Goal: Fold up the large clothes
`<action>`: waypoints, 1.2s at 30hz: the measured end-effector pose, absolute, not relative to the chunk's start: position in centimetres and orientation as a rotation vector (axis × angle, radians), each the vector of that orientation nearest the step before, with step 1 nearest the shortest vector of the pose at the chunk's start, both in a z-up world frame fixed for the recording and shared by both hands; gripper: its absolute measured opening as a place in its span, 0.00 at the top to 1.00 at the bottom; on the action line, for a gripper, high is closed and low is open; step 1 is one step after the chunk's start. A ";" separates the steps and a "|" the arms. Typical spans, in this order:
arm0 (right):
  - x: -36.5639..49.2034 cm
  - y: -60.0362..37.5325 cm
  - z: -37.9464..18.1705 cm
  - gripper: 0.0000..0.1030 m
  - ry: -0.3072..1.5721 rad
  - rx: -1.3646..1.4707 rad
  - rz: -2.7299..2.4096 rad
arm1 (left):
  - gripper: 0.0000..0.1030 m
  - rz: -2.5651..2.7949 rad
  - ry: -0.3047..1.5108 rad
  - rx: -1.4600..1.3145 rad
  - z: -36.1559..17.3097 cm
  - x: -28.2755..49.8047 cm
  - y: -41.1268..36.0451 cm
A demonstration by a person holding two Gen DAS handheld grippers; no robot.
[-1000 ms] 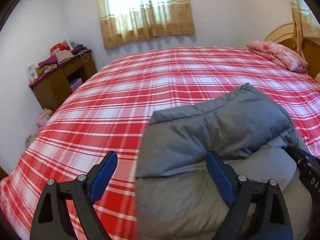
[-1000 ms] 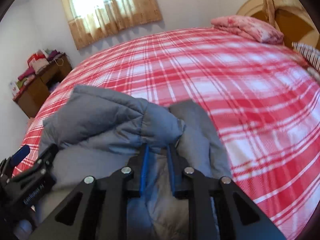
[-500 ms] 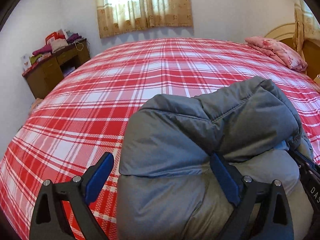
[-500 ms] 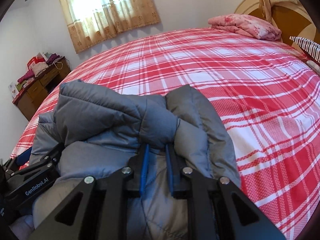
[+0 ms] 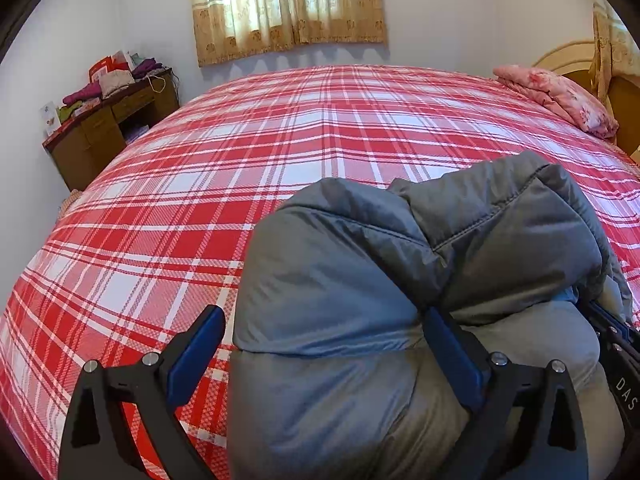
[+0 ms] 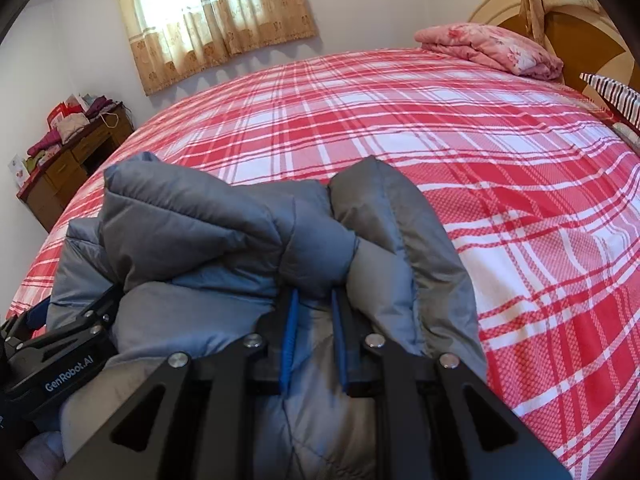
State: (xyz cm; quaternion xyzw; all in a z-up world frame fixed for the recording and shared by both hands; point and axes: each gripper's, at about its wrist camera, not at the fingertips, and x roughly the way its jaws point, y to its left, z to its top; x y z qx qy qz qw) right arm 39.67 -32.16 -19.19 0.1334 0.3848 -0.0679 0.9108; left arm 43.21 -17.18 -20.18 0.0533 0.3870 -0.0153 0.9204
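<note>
The puffy grey quilted jacket [image 6: 224,240] sits bunched in a thick roll at the near edge of the red-and-white plaid bedspread [image 6: 460,152], its upper layer doubled back over the lower one. I judge that a fold is being carried across the body. The right gripper [image 6: 314,336] has its blue-padded fingers drawn close together on a pinch of the padded fabric, probably so the slippery shell cannot slide off while the layer is carried. The left gripper [image 5: 320,356] has its fingers spread wide. One blue pad [image 5: 450,354] is tucked under the overhanging fold and the other stands clear over the bedspread, so it seems to prop the bulk rather than grip it (whether it presses on the fabric is hard to tell). Farther off, a folded pink floral quilt [image 6: 488,50] lies by the wooden headboard [image 6: 576,36], and a brown wooden desk [image 5: 104,136] piled with clothes stands beside the bed under the beige curtained window [image 5: 288,4].
</note>
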 end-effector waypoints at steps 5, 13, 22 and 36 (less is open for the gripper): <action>39.8 -32.0 -19.3 0.83 0.796 0.265 -0.147 | 0.02 -0.029 0.798 0.109 -20.4 43.2 -17.2; 40.0 -31.8 -19.5 0.82 0.807 0.247 -0.167 | 0.02 -0.032 0.814 0.105 -20.7 43.5 -17.1; 40.3 -31.8 -19.5 0.82 0.812 0.235 -0.175 | 0.01 -0.037 0.829 0.103 -21.0 43.7 -17.0; 40.7 -31.4 -19.6 0.82 0.823 0.207 -0.194 | 0.01 -0.036 0.843 0.109 -21.3 43.9 -17.2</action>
